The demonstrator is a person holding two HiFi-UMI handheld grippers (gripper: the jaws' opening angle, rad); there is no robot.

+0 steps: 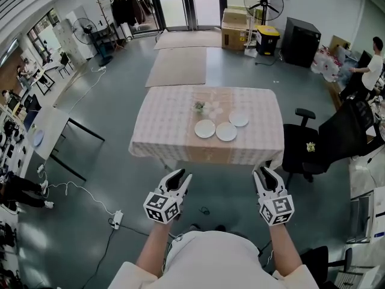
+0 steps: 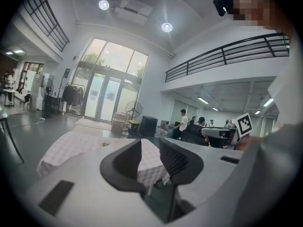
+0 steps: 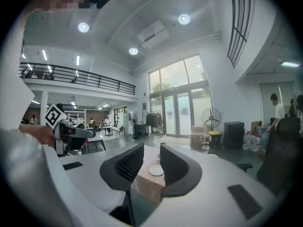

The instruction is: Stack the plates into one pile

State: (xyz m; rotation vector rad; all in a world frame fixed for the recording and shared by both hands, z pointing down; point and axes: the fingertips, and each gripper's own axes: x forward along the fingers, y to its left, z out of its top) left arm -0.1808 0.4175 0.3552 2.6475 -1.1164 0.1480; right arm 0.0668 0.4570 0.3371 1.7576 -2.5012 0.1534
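Observation:
Three white plates lie side by side on a table with a checked cloth: one at the left, one in the middle, one at the right and further back. Both grippers hang in the air in front of the table, well short of its near edge. My left gripper is open with nothing between its jaws. My right gripper is also open and empty. Between its jaws, far off, a plate shows on the table.
A small plant stands on the table just behind the plates. A black office chair is at the table's right end. A power strip and cable lie on the floor at the left. A person stands far right.

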